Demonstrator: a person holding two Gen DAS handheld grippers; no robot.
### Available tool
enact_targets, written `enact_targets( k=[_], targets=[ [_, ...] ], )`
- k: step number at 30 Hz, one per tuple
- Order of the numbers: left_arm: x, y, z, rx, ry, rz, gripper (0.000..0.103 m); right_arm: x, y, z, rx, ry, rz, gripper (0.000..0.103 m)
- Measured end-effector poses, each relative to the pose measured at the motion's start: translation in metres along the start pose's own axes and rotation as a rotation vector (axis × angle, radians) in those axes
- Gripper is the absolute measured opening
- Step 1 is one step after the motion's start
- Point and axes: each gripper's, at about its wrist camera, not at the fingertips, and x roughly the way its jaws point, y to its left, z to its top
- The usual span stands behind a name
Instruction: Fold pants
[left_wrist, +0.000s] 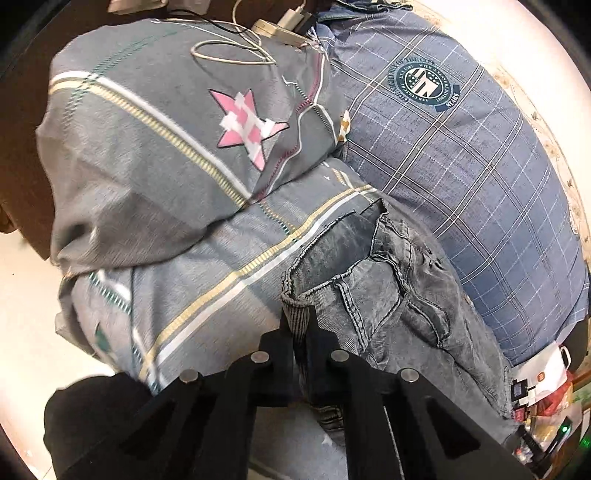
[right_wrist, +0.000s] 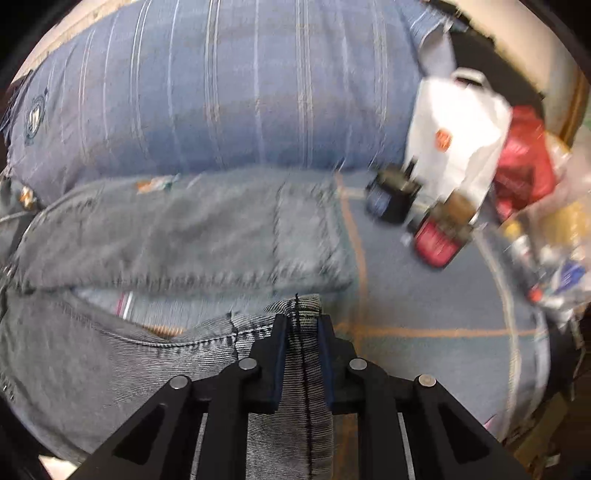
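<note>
Both tongs are clamped on the grey denim pants (left_wrist: 373, 295). Left tongs (left_wrist: 301, 332) pinch a ribbed edge of the pants, apparently at the waistband, with the jaws drawn almost together and the cloth bunched between them. Right tongs (right_wrist: 303, 332) grip a seamed fold of the same pants (right_wrist: 147, 243); a dark stitched seam runs down the middle of the strip held between the jaws, which stand narrow around it.

The pants lie on a bed, on a grey striped cover (left_wrist: 207, 266). Behind the pants, touching their far edge, lies a blue checked pillow (left_wrist: 461, 155) bearing a round crest. Beside that pillow, further from the pants, sits a grey pillow (left_wrist: 155, 122) with a pink star, and a white cable (left_wrist: 229, 55) is looped on top of it. To the pants' other side, well apart, stand a white plastic bag (right_wrist: 454, 136) and a red bag (right_wrist: 524, 158) among small cluttered items; the right wrist view is blurred there.
</note>
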Motion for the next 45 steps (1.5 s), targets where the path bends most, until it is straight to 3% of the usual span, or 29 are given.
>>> enact_targets(
  k=[1, 3, 5, 8, 10, 12, 14, 16, 19, 20, 21, 22, 23, 25, 28, 34, 37, 39, 41, 43, 45],
  targets=[
    [0.003, 0.001, -0.003, 0.011, 0.009, 0.021, 0.005, 0.004, -0.001, 0.001, 0.005, 0.007, -0.001, 0.017],
    [0.02, 0.002, -0.009, 0.025, 0.046, 0.074, 0.007, 0.037, -0.001, -0.004, -0.006, 0.12, 0.004, 0.021],
    [0.041, 0.003, -0.014, 0.063, 0.127, 0.12, 0.007, 0.062, -0.006, -0.015, 0.011, 0.181, 0.01, 0.032],
    [0.035, 0.005, -0.012, 0.06, 0.094, 0.097, 0.019, 0.038, -0.024, -0.019, 0.122, 0.083, 0.021, 0.081],
    [0.022, 0.002, -0.009, 0.077, 0.05, 0.087, 0.023, 0.008, -0.035, -0.022, 0.166, 0.0, 0.035, 0.081],
    [0.007, -0.005, -0.006, 0.09, -0.001, 0.066, 0.026, -0.013, -0.041, -0.031, 0.211, -0.013, 0.102, 0.081],
    [-0.007, -0.012, -0.004, 0.099, -0.046, 0.015, 0.038, -0.027, -0.044, -0.043, 0.274, 0.005, 0.231, 0.081],
    [-0.013, -0.024, -0.006, 0.129, -0.069, -0.02, 0.05, -0.031, -0.039, -0.059, 0.323, 0.047, 0.448, 0.081],
    [-0.005, -0.04, -0.009, 0.174, -0.037, -0.069, 0.052, -0.011, -0.025, -0.079, 0.329, 0.145, 0.567, 0.081],
    [0.001, -0.043, -0.011, 0.185, -0.016, -0.081, 0.052, 0.01, -0.028, -0.085, 0.327, 0.207, 0.544, 0.08],
    [0.006, -0.045, -0.013, 0.2, 0.003, -0.088, 0.052, 0.025, -0.031, -0.092, 0.342, 0.255, 0.476, 0.072],
    [0.018, -0.045, -0.018, 0.231, 0.03, -0.035, 0.052, 0.035, -0.038, -0.099, 0.373, 0.267, 0.418, 0.068],
    [0.033, -0.044, -0.021, 0.264, 0.072, 0.054, 0.054, 0.031, -0.04, -0.098, 0.385, 0.25, 0.423, 0.068],
    [0.06, -0.042, -0.027, 0.326, 0.155, 0.155, 0.053, 0.019, -0.031, -0.087, 0.338, 0.226, 0.371, 0.069],
    [0.055, -0.049, -0.031, 0.377, 0.115, 0.193, 0.054, -0.003, -0.006, -0.063, 0.251, 0.163, 0.385, 0.07],
    [0.02, -0.076, -0.021, 0.384, 0.02, 0.099, 0.058, 0.004, 0.051, -0.018, 0.176, 0.143, 0.521, 0.071],
    [0.024, -0.075, -0.018, 0.383, 0.04, 0.082, 0.062, 0.033, 0.076, -0.009, 0.16, 0.173, 0.595, 0.071],
    [0.04, -0.067, -0.025, 0.377, 0.096, 0.099, 0.062, 0.067, 0.087, -0.006, 0.173, 0.231, 0.541, 0.072],
    [0.074, -0.052, -0.029, 0.369, 0.223, 0.203, 0.064, 0.076, 0.087, -0.012, 0.21, 0.24, 0.509, 0.074],
    [0.065, -0.053, -0.031, 0.398, 0.158, 0.2, 0.064, 0.068, 0.092, -0.008, 0.191, 0.229, 0.491, 0.074],
    [0.057, -0.057, -0.03, 0.4, 0.15, 0.199, 0.064, 0.055, 0.1, -0.005, 0.15, 0.197, 0.496, 0.074]
  ],
)
